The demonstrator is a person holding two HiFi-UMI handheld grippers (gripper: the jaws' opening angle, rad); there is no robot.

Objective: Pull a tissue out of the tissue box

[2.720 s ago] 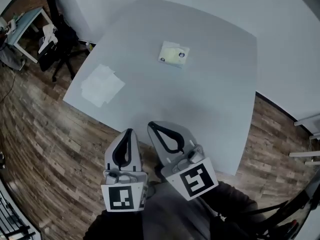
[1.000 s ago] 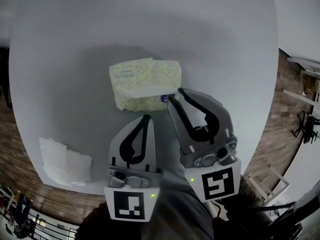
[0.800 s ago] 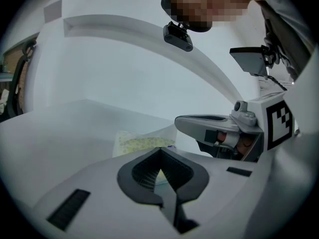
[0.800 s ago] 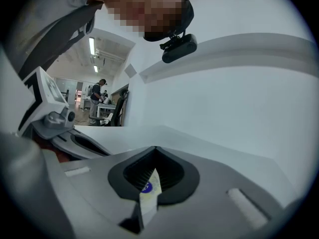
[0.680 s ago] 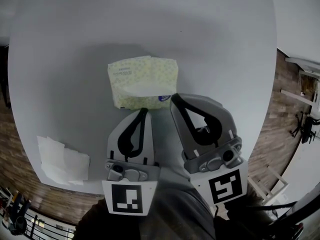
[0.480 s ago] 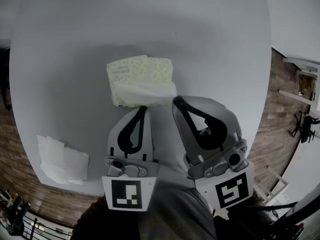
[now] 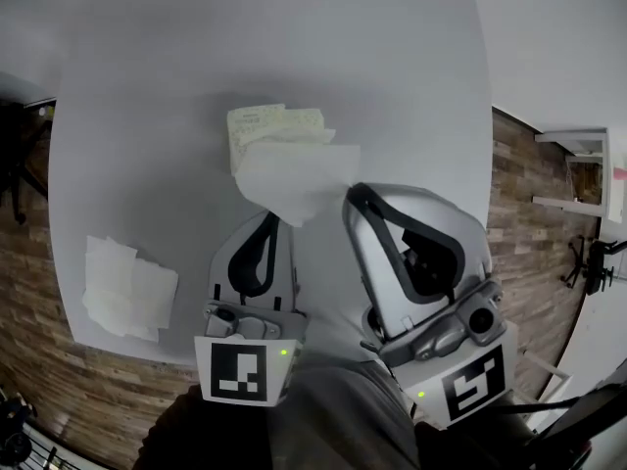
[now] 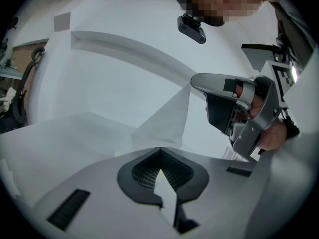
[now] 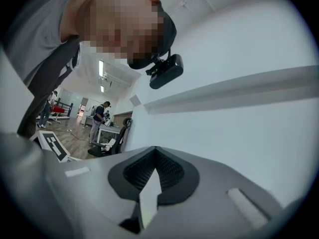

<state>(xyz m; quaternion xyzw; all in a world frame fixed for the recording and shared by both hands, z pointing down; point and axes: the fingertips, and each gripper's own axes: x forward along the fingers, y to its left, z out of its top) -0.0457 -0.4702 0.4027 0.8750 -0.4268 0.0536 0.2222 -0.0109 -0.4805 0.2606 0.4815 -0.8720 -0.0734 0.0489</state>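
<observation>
Fingers (image 9: 94, 193) of the right gripper (image 7: 351, 189) pinch the tissue's (image 7: 294, 179) raised corner.

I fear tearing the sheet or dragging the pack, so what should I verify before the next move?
1. Right tongs shut on a corner of the tissue: ok.
2. Tissue free of the tissue pack: cannot tell, where they meet is hidden.
3. Left tongs pressing the pack down: not ok, they are shut and off it.
4. Tissue untorn: ok, no tear shows.
5. Tissue pile apart from the pull, at the left edge of the table: ok.
</observation>
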